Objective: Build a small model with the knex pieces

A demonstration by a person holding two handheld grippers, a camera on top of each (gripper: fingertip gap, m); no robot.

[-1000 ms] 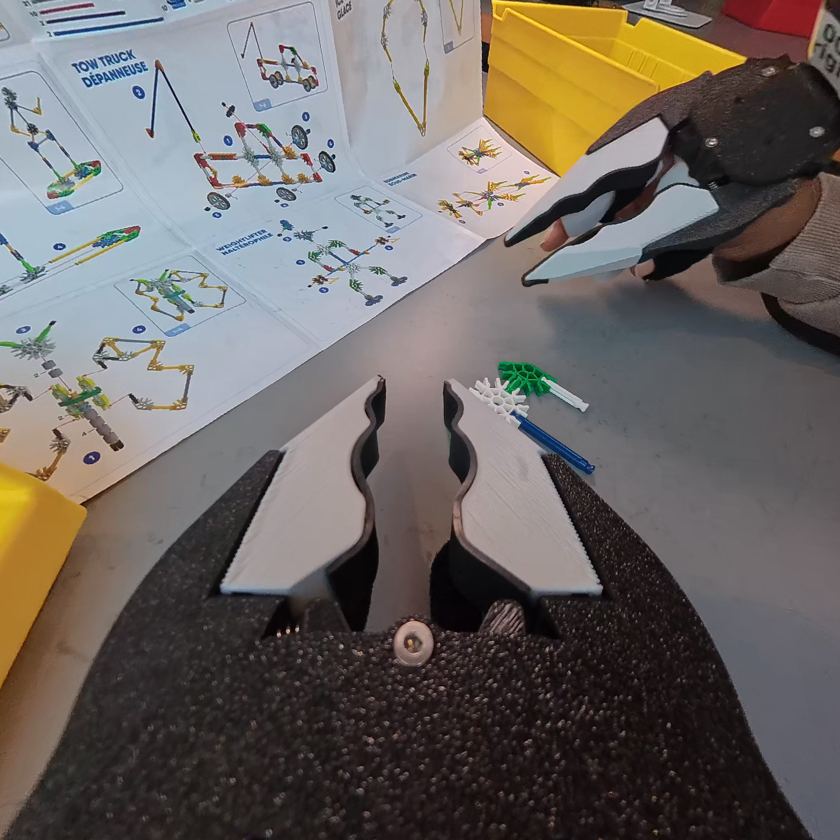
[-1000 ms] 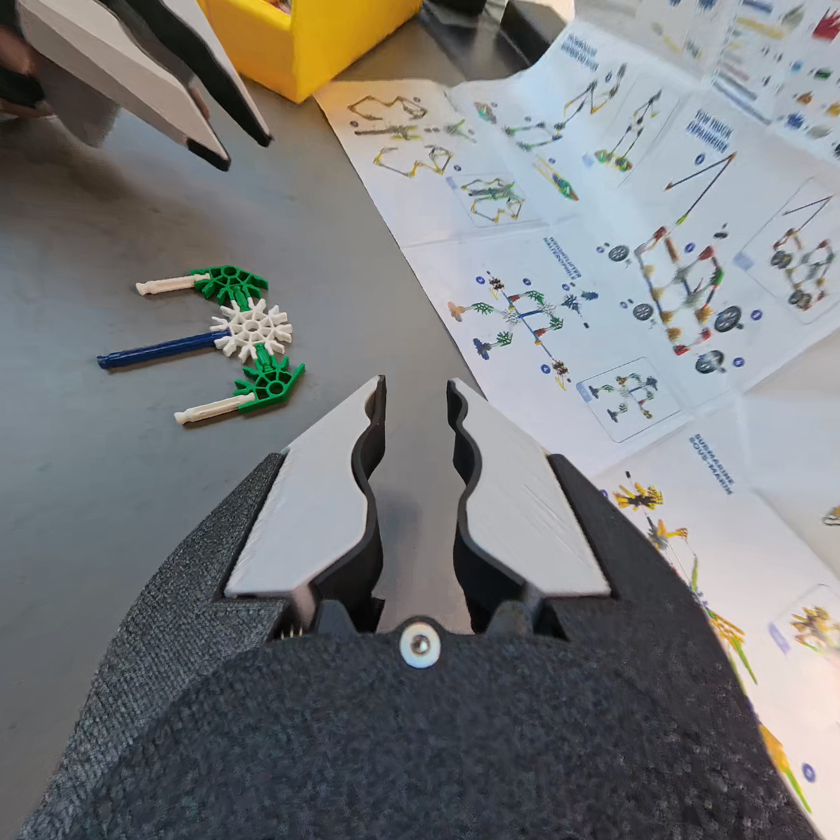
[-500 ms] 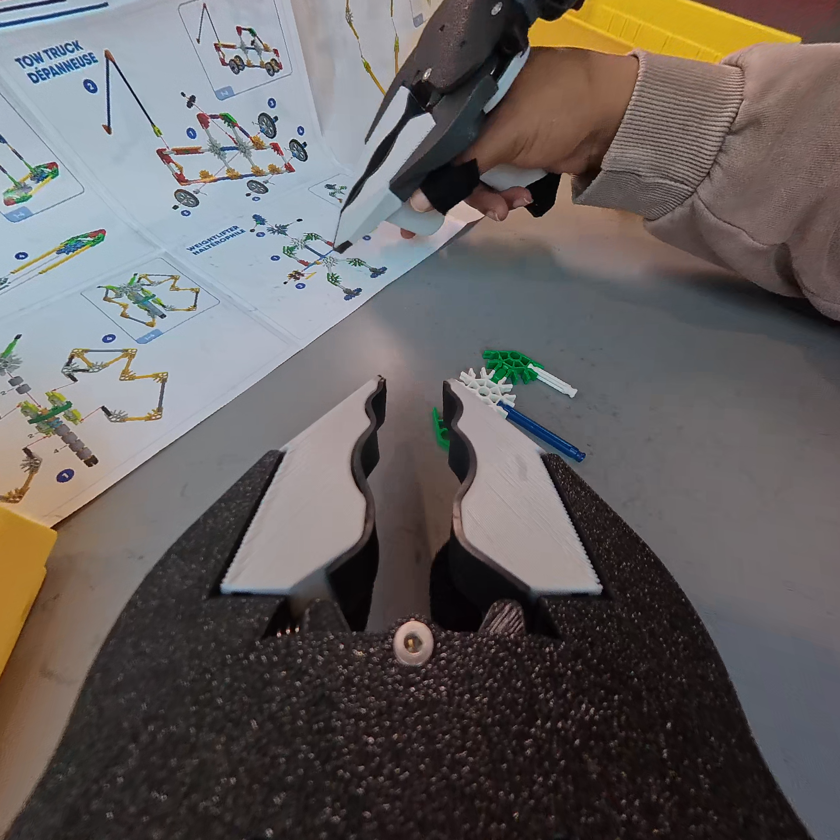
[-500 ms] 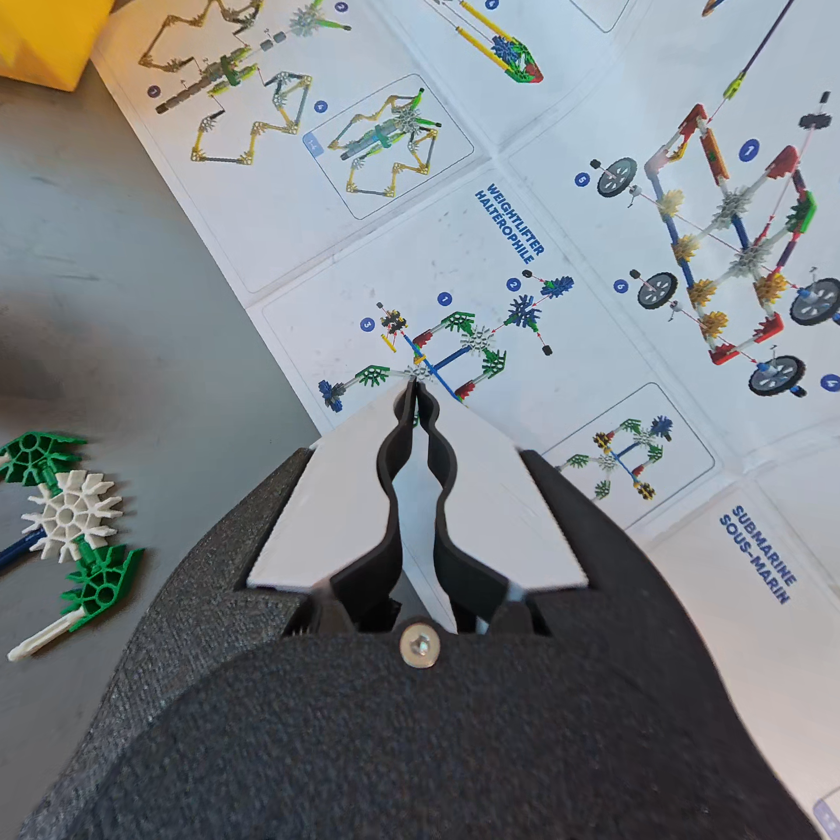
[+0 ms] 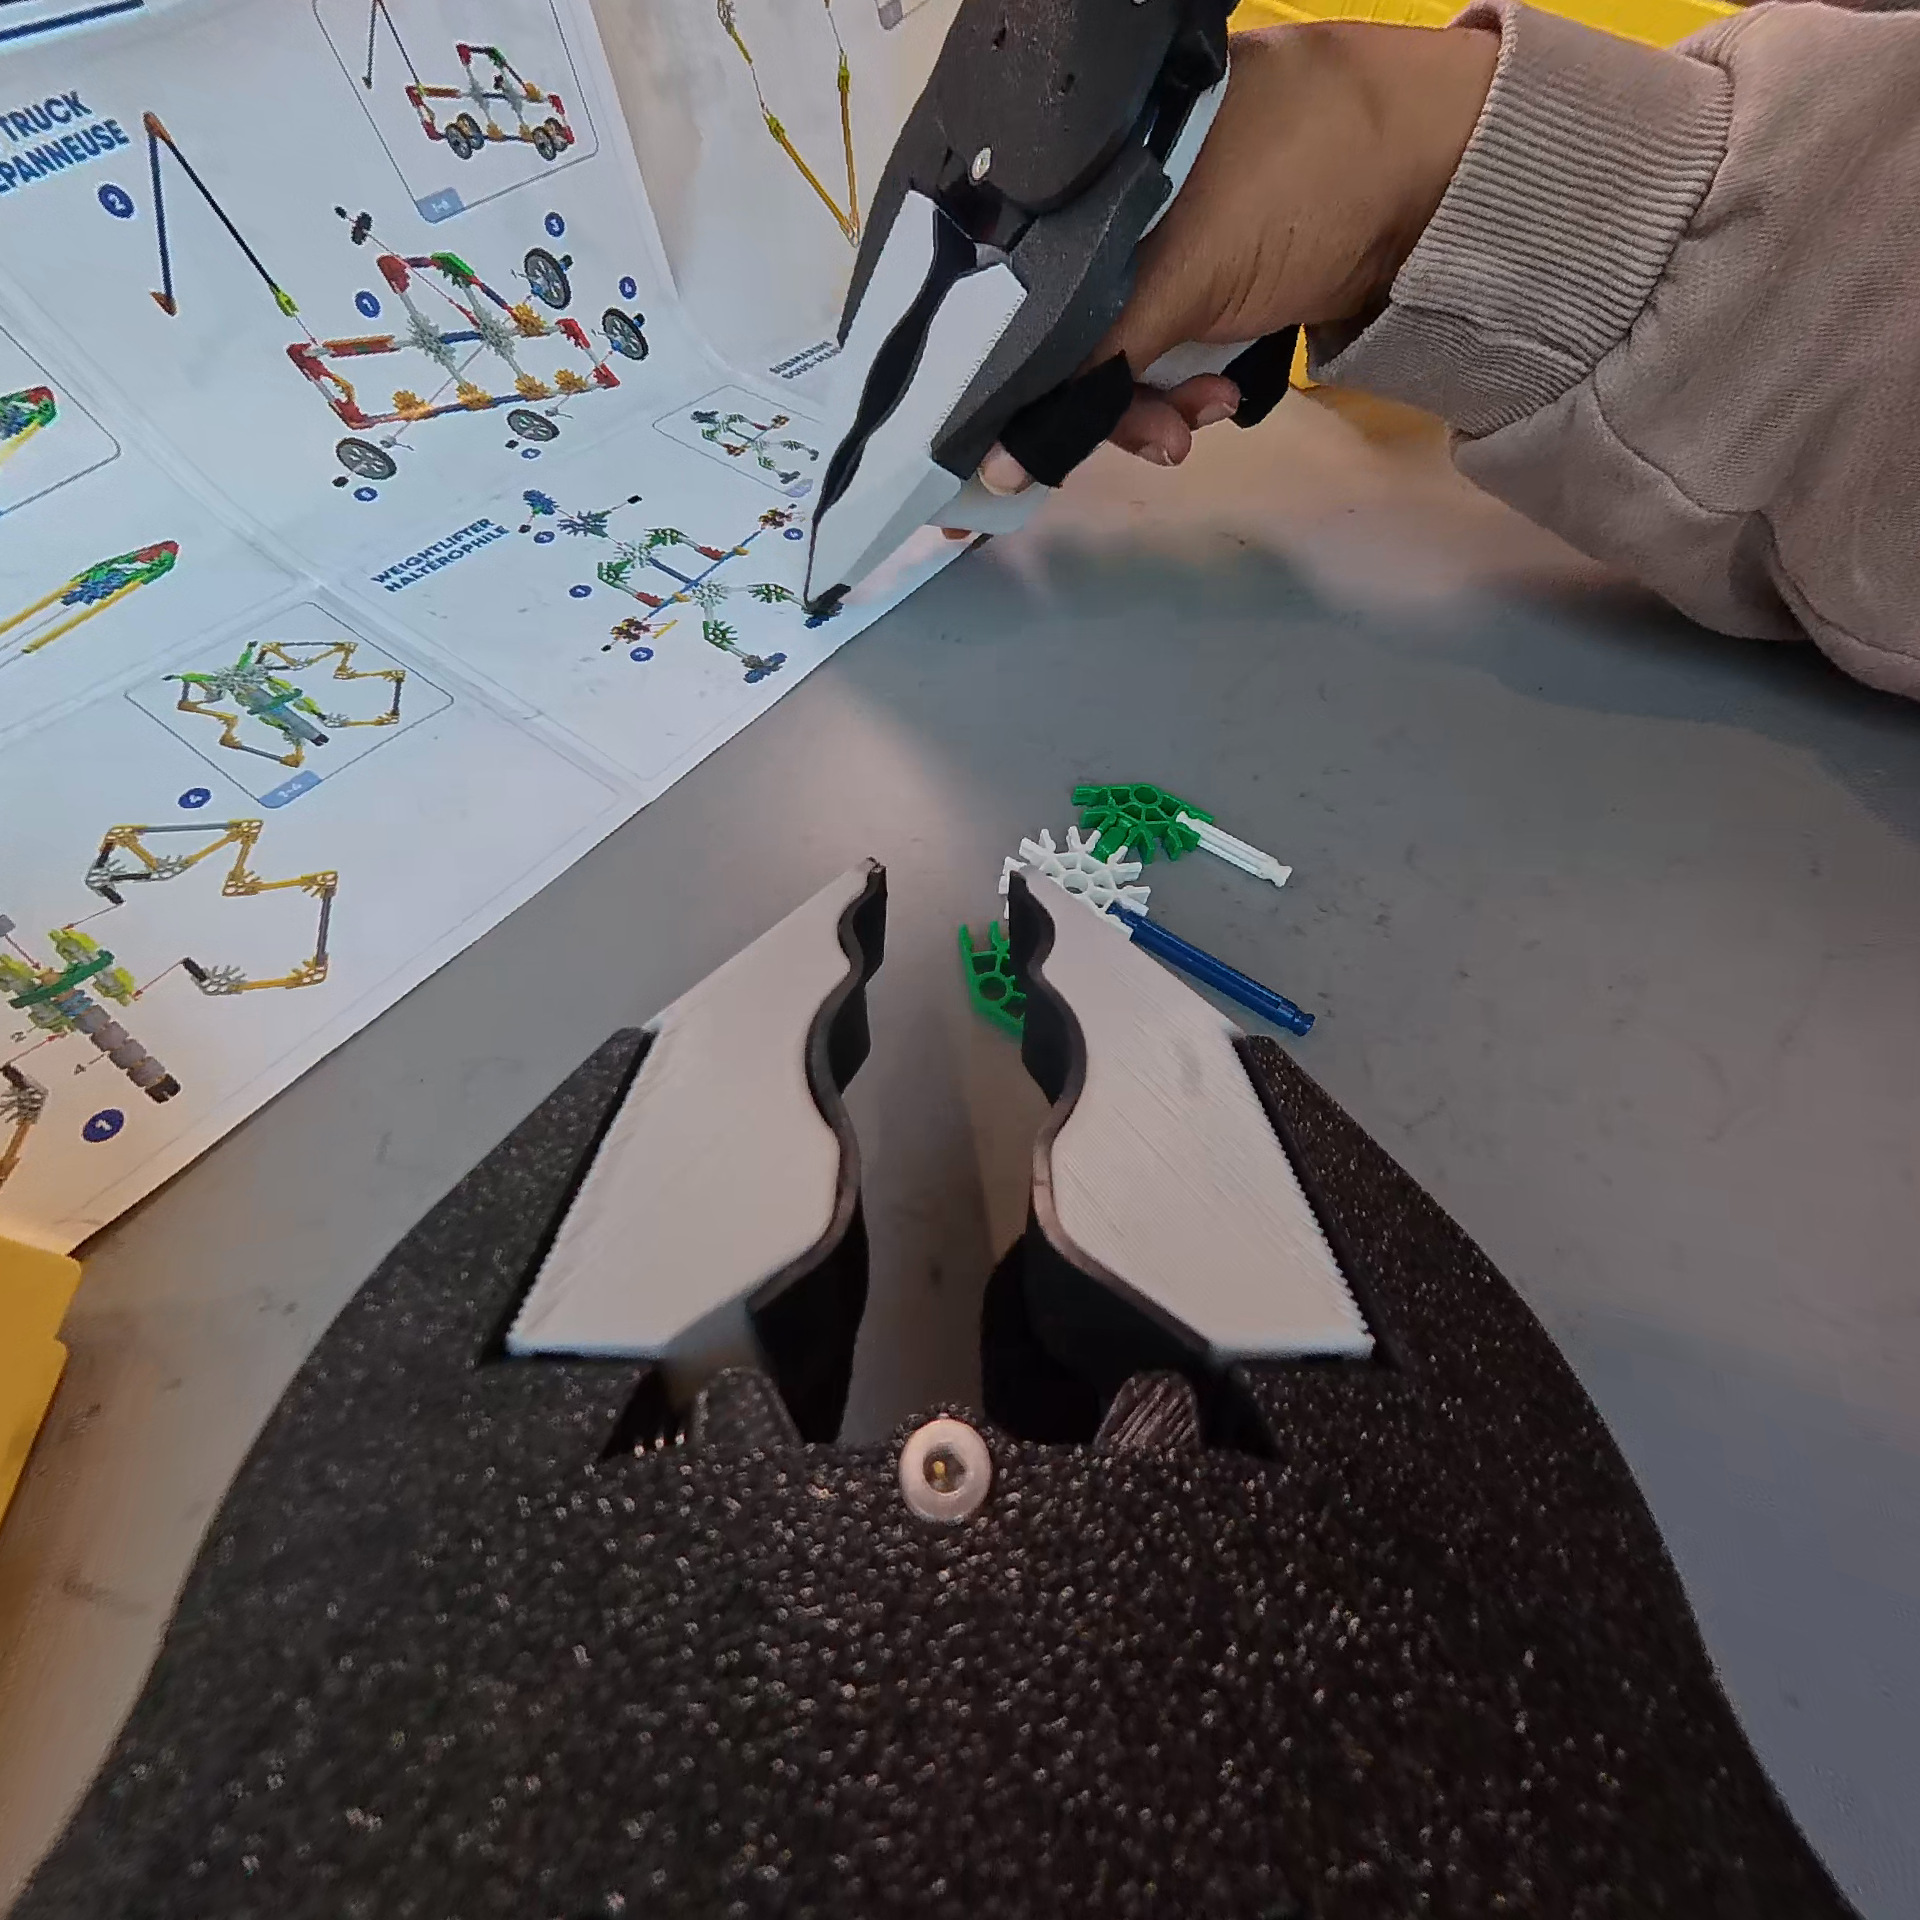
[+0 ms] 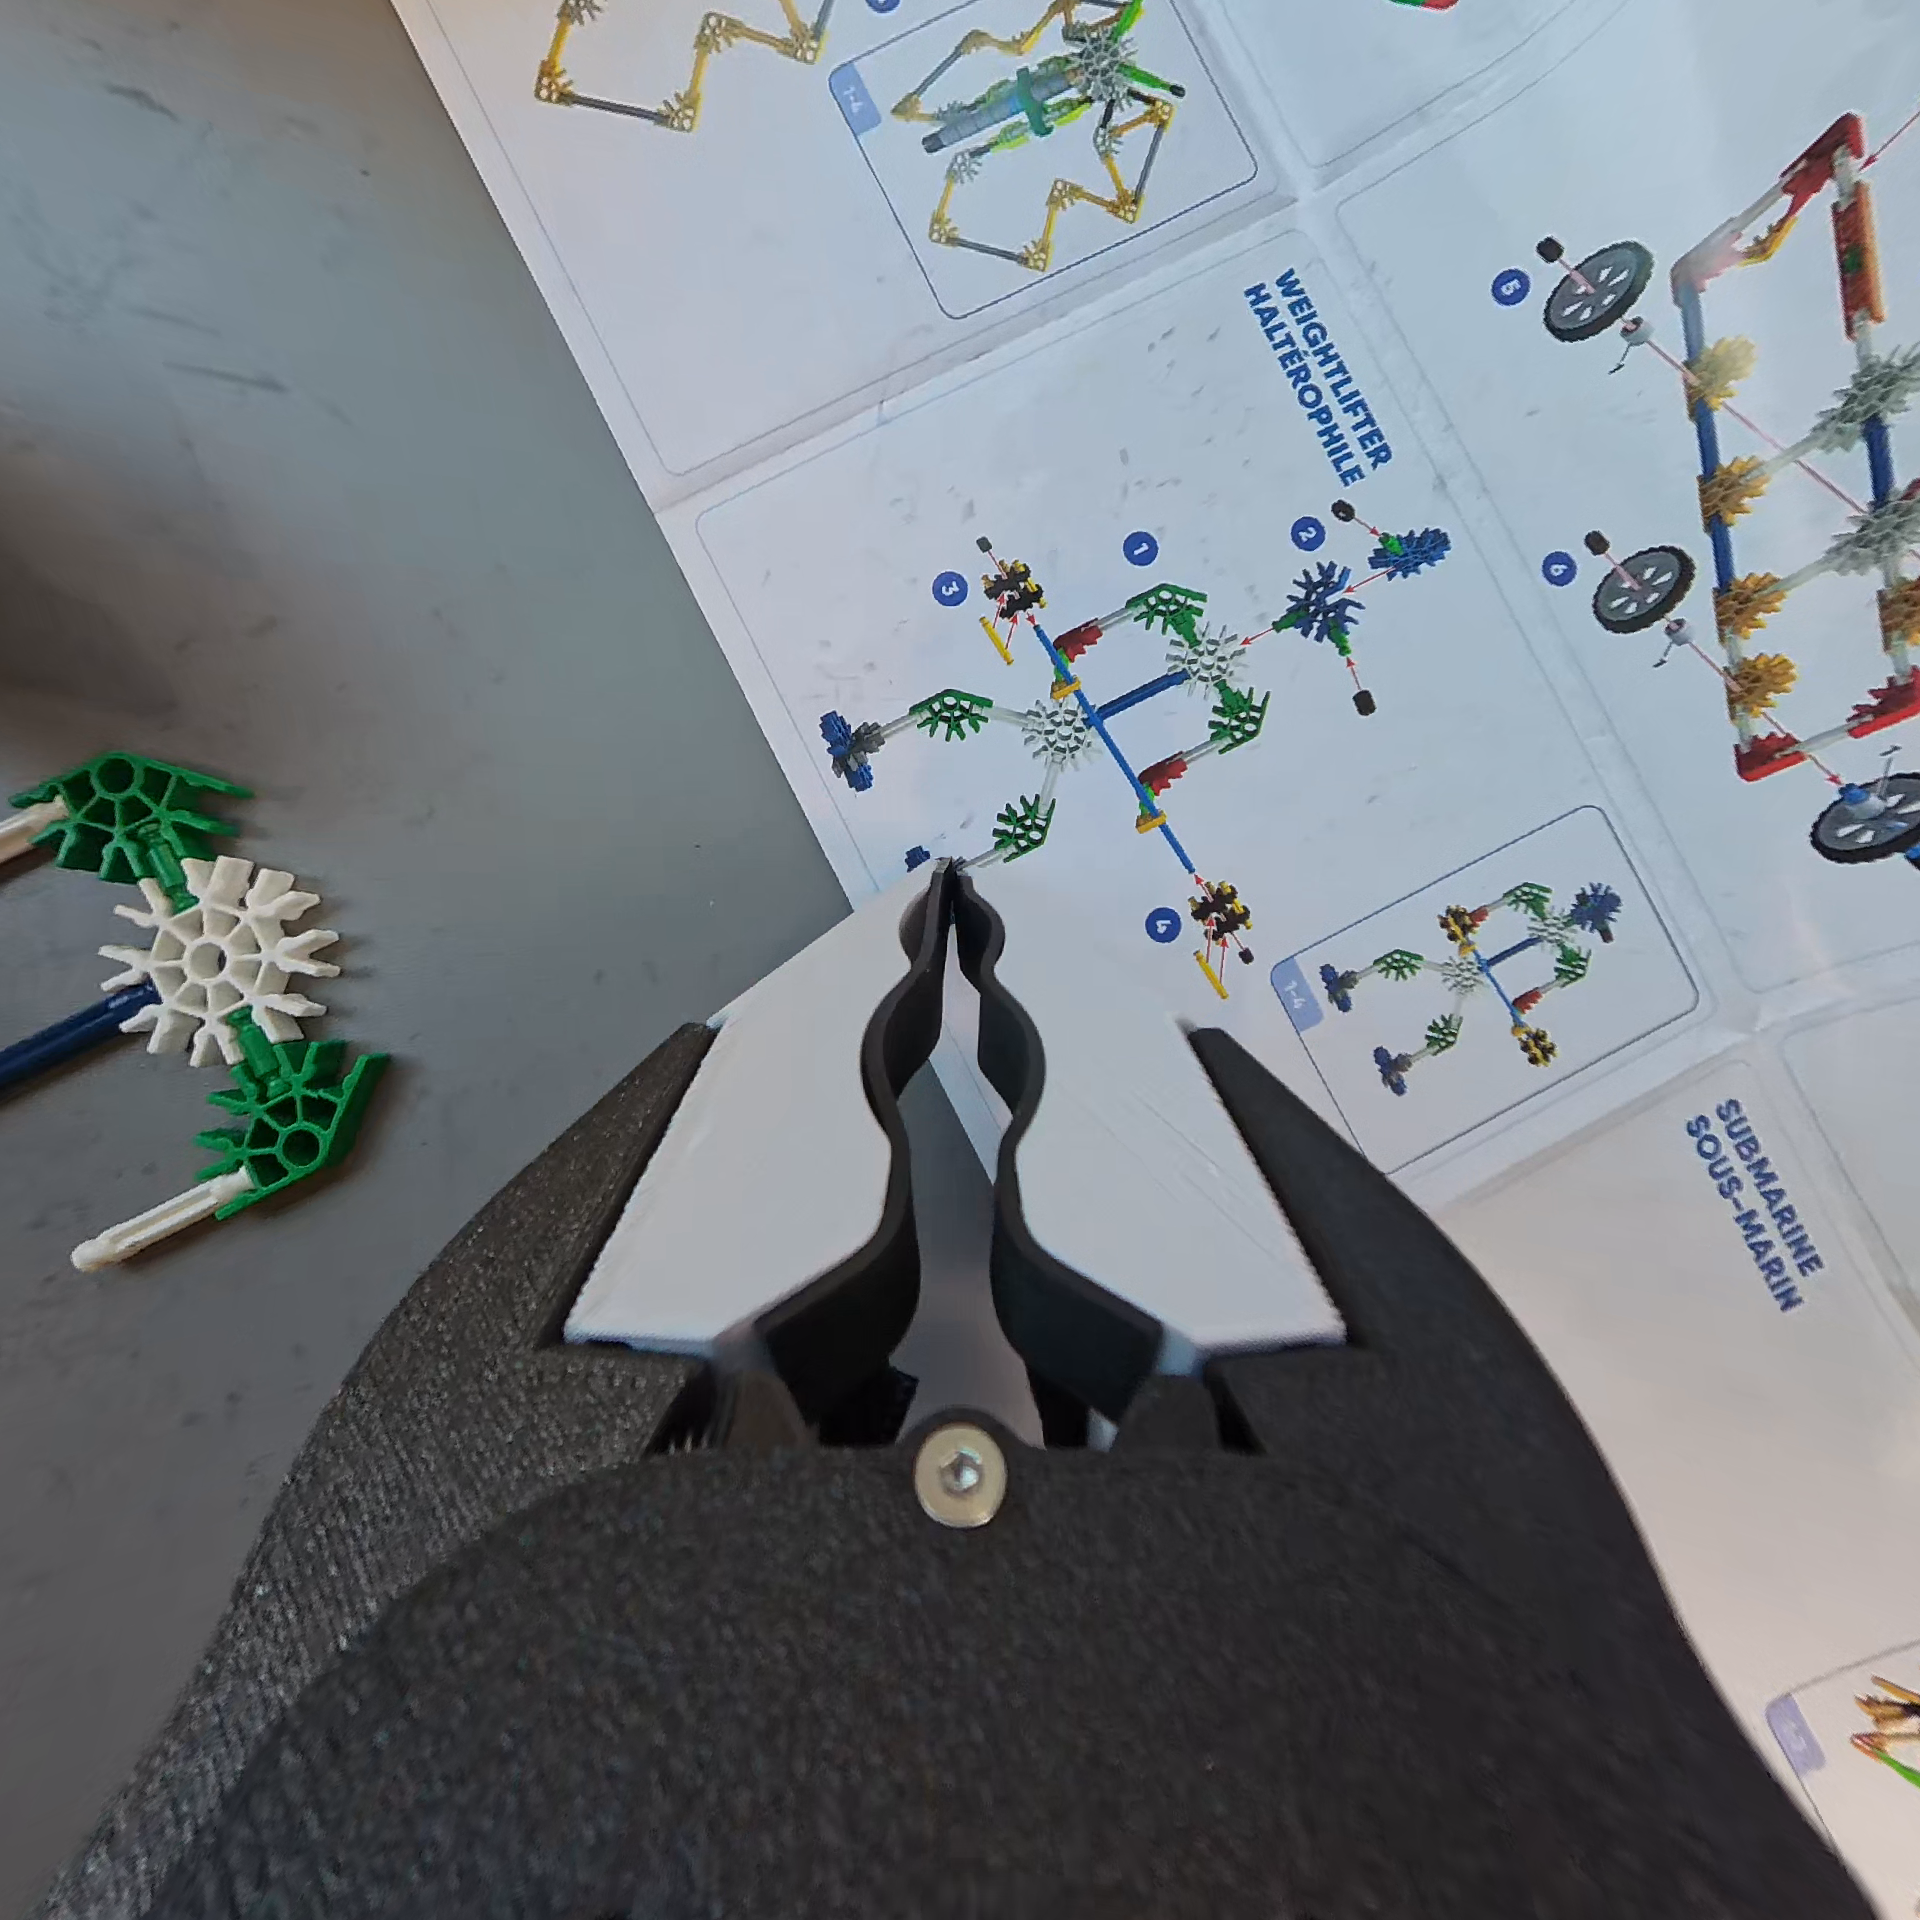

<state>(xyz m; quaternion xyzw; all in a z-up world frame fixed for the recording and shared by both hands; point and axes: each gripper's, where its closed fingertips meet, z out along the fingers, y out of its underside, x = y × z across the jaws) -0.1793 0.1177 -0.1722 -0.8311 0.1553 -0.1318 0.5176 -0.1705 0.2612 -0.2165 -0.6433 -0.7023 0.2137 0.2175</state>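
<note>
A small rod-and-connector piece [image 5: 1117, 873] lies on the grey table: a white snowflake connector [image 6: 218, 956], two green fan connectors, two white rods and a blue rod [image 5: 1216, 971]. My left gripper [image 5: 943, 883] is open and empty, its right fingertip just over the piece. My right gripper [image 6: 948, 871] is shut and empty, its tip touching the white instruction sheet [image 6: 1091, 416] at a printed model drawing. It also shows in the left wrist view [image 5: 826, 597], held by a hand in a beige sleeve.
The instruction sheet [image 5: 312, 520] covers the table's left and far side. A yellow bin corner [image 5: 26, 1340] sits at the left edge. The sleeved arm [image 5: 1683, 343] reaches in from the right. Bare grey table [image 5: 1558, 1039] lies to the right. The gap from one gripper's tips to the other's is roughly 15 cm. Measured from the fingertips, the white snowflake connector [image 6: 218, 956] is 5 cm or so from the left gripper and 12 cm from the right.
My right gripper has swung from the right over to the sheet, closed, and lowered its tip onto a drawing. My left gripper has stayed open and crept slightly forward beside the piece.
</note>
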